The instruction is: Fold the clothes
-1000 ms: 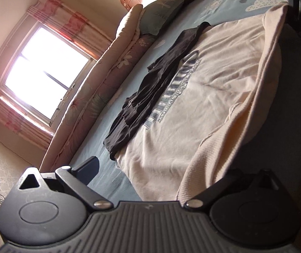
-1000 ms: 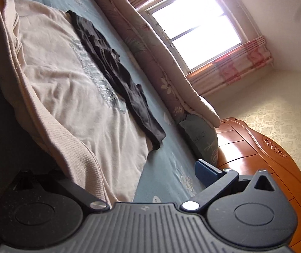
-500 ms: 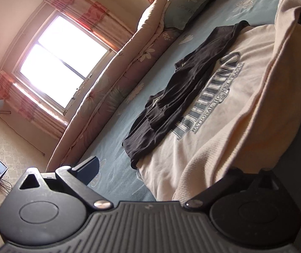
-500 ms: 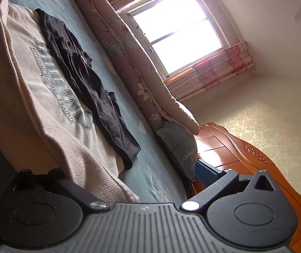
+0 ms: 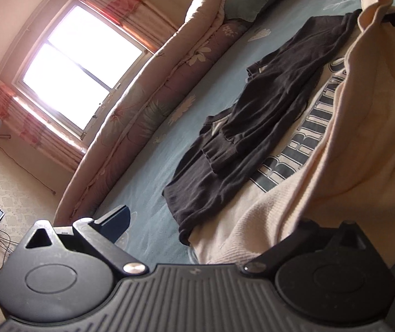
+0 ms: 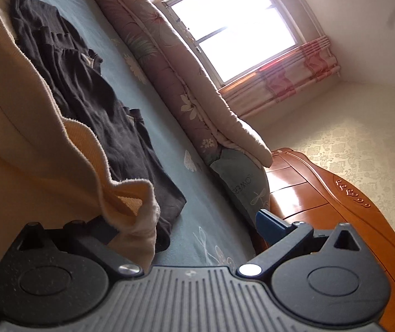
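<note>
- We held the left gripper (image 5: 211,227) at the ribbed hem of the cream sweatshirt (image 5: 363,127); its blue finger (image 5: 117,221) stood far off to one side and the other finger was buried under cloth, so we cannot tell whether it pinched the hem or merely lay against it.
- We held the right gripper (image 6: 186,229) at the other end of that hem (image 6: 139,221); one finger (image 6: 269,224) stood wide of the fabric, the other lay behind it, and its grip too was beyond telling.
- The cream sweatshirt (image 6: 17,138) hung raised between our two tools, its lifted part draped toward the printed lettering (image 5: 302,149) on its front.
- A black garment (image 5: 252,132) lay flat on the teal bedsheet (image 5: 169,149), just beside the sweatshirt and partly overlapping it.
- We saw no basket or box; the bed alone bore the clothes.
- A rolled floral quilt (image 6: 175,77) ran along the bed's far edge, a teal pillow (image 6: 241,182) at its end against the wooden headboard (image 6: 321,199).
- A window (image 5: 70,66) with pink curtains (image 6: 297,74) stood behind.
</note>
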A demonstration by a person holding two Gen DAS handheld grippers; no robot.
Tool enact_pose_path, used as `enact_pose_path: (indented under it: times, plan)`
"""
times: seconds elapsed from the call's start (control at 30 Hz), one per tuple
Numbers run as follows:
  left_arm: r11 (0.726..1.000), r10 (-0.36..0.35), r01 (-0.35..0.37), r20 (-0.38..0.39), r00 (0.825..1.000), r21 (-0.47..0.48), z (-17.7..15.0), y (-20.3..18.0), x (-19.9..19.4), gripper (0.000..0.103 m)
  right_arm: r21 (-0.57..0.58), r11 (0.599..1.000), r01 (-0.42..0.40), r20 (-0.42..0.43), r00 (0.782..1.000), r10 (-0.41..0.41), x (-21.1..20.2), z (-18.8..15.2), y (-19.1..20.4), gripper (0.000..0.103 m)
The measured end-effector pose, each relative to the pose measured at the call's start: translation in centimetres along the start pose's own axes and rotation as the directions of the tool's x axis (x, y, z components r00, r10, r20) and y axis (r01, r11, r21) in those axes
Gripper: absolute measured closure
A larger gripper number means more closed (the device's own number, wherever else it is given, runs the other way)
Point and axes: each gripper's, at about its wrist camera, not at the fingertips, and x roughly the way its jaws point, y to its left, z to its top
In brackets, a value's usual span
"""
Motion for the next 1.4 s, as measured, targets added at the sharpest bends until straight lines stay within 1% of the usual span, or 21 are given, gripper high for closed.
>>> enact_pose_path:
  times: [0.1, 0.17, 0.3, 0.4, 0.5, 0.53, 0.6, 0.67, 0.73, 0.77, 0.8, 0.87, 0.9, 0.97, 1.0, 1.03, 1.13, 1.17, 1.27, 1.37, 1.4]
  plan:
    - [0.998, -0.056, 0.056, -0.023, 0.998, -0.003, -0.3, 0.1, 1.0, 0.002, 0.006, 0.998, -0.066, -0.015, 0.998, 0.066, 0.5, -0.4, 0.2, 0.0]
    - [0.994, -0.108, 0.108, -0.03, 0.994, -0.017, -0.3, 0.6, 1.5, 0.002, 0.016, 0.994, -0.11, -0.024, 0.994, 0.111, 0.6, -0.8, 0.1, 0.0]
    - [0.976, -0.212, 0.209, -0.051, 0.976, -0.057, 0.3, 2.1, 2.2, 0.003, 0.041, 0.981, -0.189, -0.044, 0.981, 0.191, 1.2, -1.1, -0.6, 0.0]
    - [0.962, -0.273, 0.27, -0.067, 0.96, -0.05, 0.3, 2.5, 2.6, 0.004, 0.042, 0.962, -0.269, -0.02, 0.963, 0.27, 1.2, -1.2, -1.1, 0.0]
    - [0.951, -0.307, 0.302, -0.086, 0.948, -0.064, 0.0, 2.6, 3.1, 0.011, 0.035, 0.935, -0.352, -0.009, 0.936, 0.352, 1.1, -1.2, -1.4, 0.0]
    - [0.948, -0.315, 0.31, -0.086, 0.945, -0.065, -0.1, 2.6, 3.2, 0.014, 0.035, 0.923, -0.384, -0.005, 0.923, 0.384, 1.2, -1.2, -1.6, 0.0]
    - [0.944, -0.328, 0.323, -0.089, 0.94, -0.065, -0.1, 2.4, 3.2, 0.016, 0.045, 0.897, -0.439, 0.007, 0.898, 0.439, 1.5, -1.1, -2.1, 0.001]
    - [0.94, -0.34, 0.335, -0.093, 0.936, -0.064, -0.1, 2.2, 3.2, 0.02, 0.059, 0.87, -0.49, 0.012, 0.872, 0.49, 2.1, -0.9, -2.7, 0.005]
    - [0.94, -0.341, 0.337, -0.094, 0.935, -0.06, -0.2, 2.1, 3.2, 0.021, 0.098, 0.831, -0.548, 0.012, 0.836, 0.549, 3.1, -0.8, -3.6, 0.011]
    - [0.938, -0.345, 0.341, -0.094, 0.934, -0.064, -0.2, 2.1, 3.2, 0.021, 0.131, 0.803, -0.582, 0.011, 0.81, 0.586, 3.9, -0.9, -4.1, 0.017]
    - [0.935, -0.354, 0.348, -0.096, 0.93, -0.074, -0.2, 2.3, 3.3, 0.021, 0.174, 0.766, -0.619, 0.012, 0.779, 0.627, 4.7, -0.9, -4.7, 0.022]
    - [0.928, -0.37, 0.362, -0.101, 0.923, -0.093, -0.1, 2.6, 3.7, 0.021, 0.28, 0.671, -0.686, 0.023, 0.704, 0.71, 6.6, -1.3, -5.9, 0.024]
    - [0.925, -0.375, 0.366, -0.104, 0.921, -0.1, -0.1, 2.7, 3.8, 0.021, 0.343, 0.609, -0.715, 0.036, 0.658, 0.752, 7.7, -1.7, -6.4, 0.024]
    - [0.923, -0.38, 0.369, -0.109, 0.919, -0.107, -0.1, 2.9, 4.1, 0.021, 0.454, 0.486, -0.747, 0.075, 0.576, 0.814, 9.7, -2.8, -7.2, 0.025]
    - [0.921, -0.385, 0.373, -0.112, 0.916, -0.113, 0.0, 2.9, 4.2, 0.021, 0.503, 0.416, -0.757, 0.104, 0.531, 0.841, 10.6, -3.3, -7.5, 0.027]
    - [0.919, -0.389, 0.376, -0.114, 0.914, -0.119, 0.0, 3.0, 4.3, 0.02, 0.542, 0.338, -0.769, 0.143, 0.481, 0.865, 11.4, -3.8, -7.7, 0.027]
    - [0.916, -0.395, 0.381, -0.118, 0.911, -0.125, 0.0, 3.1, 4.5, 0.019, 0.605, 0.119, -0.788, 0.267, 0.341, 0.901, 13.5, -4.9, -8.2, 0.027]
    - [0.915, -0.397, 0.383, -0.12, 0.91, -0.126, 0.0, 3.1, 4.6, 0.019, 0.613, 0.057, -0.788, 0.301, 0.3, 0.905, 14.2, -5.1, -8.1, 0.027]
    - [0.91, -0.408, 0.391, -0.124, 0.905, -0.139, 0.0, 3.2, 4.9, 0.019, 0.644, -0.079, -0.761, 0.383, 0.232, 0.894, 16.3, -5.7, -7.8, 0.025]
    - [0.897, -0.43, 0.406, -0.128, 0.894, -0.175, 0.0, 3.7, 5.3, 0.019, 0.671, -0.219, -0.708, 0.47, 0.178, 0.865, 17.7, -6.4, -8.1, 0.026]
    - [0.894, -0.434, 0.409, -0.129, 0.892, -0.183, -0.1, 3.8, 5.3, 0.019, 0.651, -0.246, -0.718, 0.484, 0.143, 0.863, 17.3, -6.3, -8.2, 0.026]
